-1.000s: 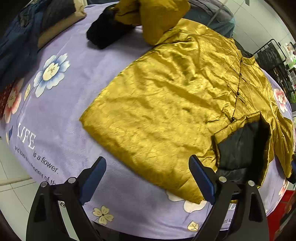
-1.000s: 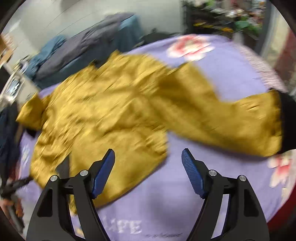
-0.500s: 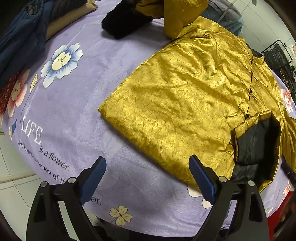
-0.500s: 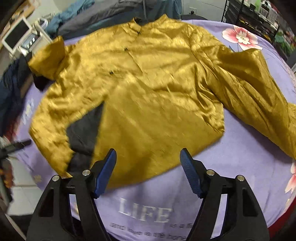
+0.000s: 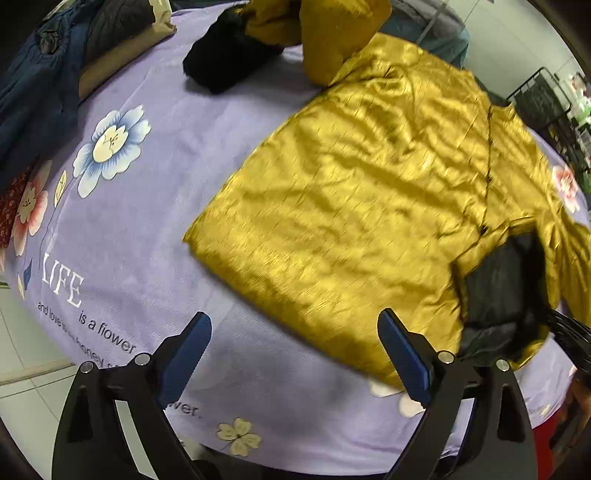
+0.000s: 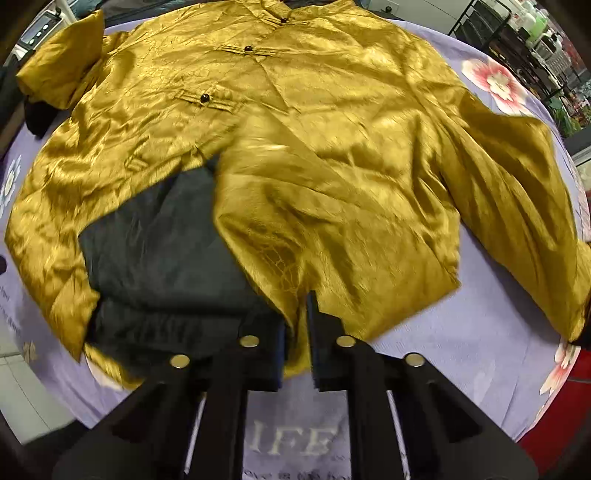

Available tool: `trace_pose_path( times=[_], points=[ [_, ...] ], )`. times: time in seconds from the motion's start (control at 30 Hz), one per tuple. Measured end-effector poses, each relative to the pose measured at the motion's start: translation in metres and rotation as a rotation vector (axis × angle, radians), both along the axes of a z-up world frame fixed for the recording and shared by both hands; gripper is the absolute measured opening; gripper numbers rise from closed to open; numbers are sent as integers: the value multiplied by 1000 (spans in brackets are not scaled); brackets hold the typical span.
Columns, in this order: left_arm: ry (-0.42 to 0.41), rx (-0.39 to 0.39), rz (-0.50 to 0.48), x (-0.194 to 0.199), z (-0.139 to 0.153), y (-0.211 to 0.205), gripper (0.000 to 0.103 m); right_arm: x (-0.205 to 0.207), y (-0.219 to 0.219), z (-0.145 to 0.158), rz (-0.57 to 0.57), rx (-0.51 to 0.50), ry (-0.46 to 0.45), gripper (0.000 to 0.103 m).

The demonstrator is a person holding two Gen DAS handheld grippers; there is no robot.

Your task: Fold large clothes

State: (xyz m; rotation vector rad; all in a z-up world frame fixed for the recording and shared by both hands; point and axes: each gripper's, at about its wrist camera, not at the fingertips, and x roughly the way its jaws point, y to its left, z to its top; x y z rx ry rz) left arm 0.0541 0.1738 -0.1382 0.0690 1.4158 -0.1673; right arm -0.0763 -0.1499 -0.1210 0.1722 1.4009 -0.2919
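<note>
Shiny mustard-gold satin jacket (image 6: pixel 332 147) with small dark knot buttons (image 6: pixel 204 98) down its front is spread face up on a lilac bedsheet printed with flowers (image 5: pixel 147 206), which covers the table. One lower front panel is turned back, so that the black lining (image 6: pixel 159 243) is exposed near the hem. One sleeve (image 6: pixel 517 206) is laid out across the sheet toward the table edge; the other sleeve (image 5: pixel 332 33) is bunched up at the far end, with its black cuff (image 5: pixel 225 59) resting on the sheet.

The right gripper (image 6: pixel 295 332) is seen at the near hem, its jaws drawn narrow with a fold of the gold hem pinched between them, just beside the black lining. The left gripper (image 5: pixel 293 354) is held above the sheet at the near edge, its blue-padded jaws wide apart and nothing between them; the jacket's hem corner lies just beyond its right finger.

White lettering is printed on the sheet: "LIFE" (image 5: pixel 61 282) in large capitals, then "is a flower" beneath it, with a smaller line beginning "and love" that is partly hidden. In the right wrist view the same word is partly covered by the gripper, so only "IFE" is readable.

A pile of dark blue and tan folded clothes (image 5: pixel 74 55) sits at the far left corner of the table. A black wire rack (image 5: pixel 543 99) stands beyond the table.
</note>
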Motion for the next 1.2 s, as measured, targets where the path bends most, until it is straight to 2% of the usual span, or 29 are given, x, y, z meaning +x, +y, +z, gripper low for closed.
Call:
trace_pose_path(
  times=[0.07, 0.17, 0.2, 0.27, 0.33, 0.37, 0.4, 0.47, 0.5, 0.57, 0.6, 0.67, 0.77, 0.9, 1.0, 1.07, 1.13, 1.2],
  points=[
    [15, 17, 0, -1, -6, 6, 89, -30, -6, 6, -10, -10, -4, 9],
    [33, 29, -3, 0, -13, 16, 89, -85, -10, 5, -20, 134, -1, 9],
    [36, 30, -5, 2, -14, 19, 89, -105, -7, 1, -2, 166, 23, 9],
    [35, 32, -13, 7, -16, 25, 89, -137, 1, -9, 36, 165, 89, 10],
    [26, 37, -23, 13, -17, 29, 89, -163, 5, -20, 31, 117, 177, 10],
    [20, 39, -31, 18, -17, 30, 89, -175, 3, -24, 3, 112, 205, 10],
    [14, 40, -39, 22, -17, 32, 89, -186, -3, -24, -51, 148, 199, 14],
    [-7, 44, -64, 35, -17, 35, 90, -197, -18, -17, -160, 213, 135, 25],
    [-18, 50, -78, 42, -17, 37, 90, -198, -25, -12, -205, 230, 103, 45],
    [-40, 76, -108, 60, -18, 40, 90, -198, -43, 1, -313, 264, -5, 71],
    [-44, 79, -114, 67, -19, 41, 90, -195, -53, 8, -359, 285, -68, 72],
    [-49, 47, -119, 85, -18, 45, 90, -187, -66, 13, -392, 309, -117, 72],
    [-21, -43, -96, 109, -23, 54, 91, -176, -85, 7, -455, 368, -174, 73],
    [12, -104, -88, 123, -36, 53, 91, -160, -105, -17, -567, 461, -164, 73],
    [53, -135, -144, 122, -54, 43, 92, -158, -105, -35, -620, 494, -145, 73],
    [107, -153, -197, 108, -69, 35, 94, -158, -102, -42, -629, 515, -127, 73],
    [72, -128, -236, 99, -71, 28, 97, -157, -94, -43, -611, 490, -144, 79],
    [60, -89, -271, 92, -72, 23, 97, -154, -88, -43, -583, 460, -145, 79]
  ],
)
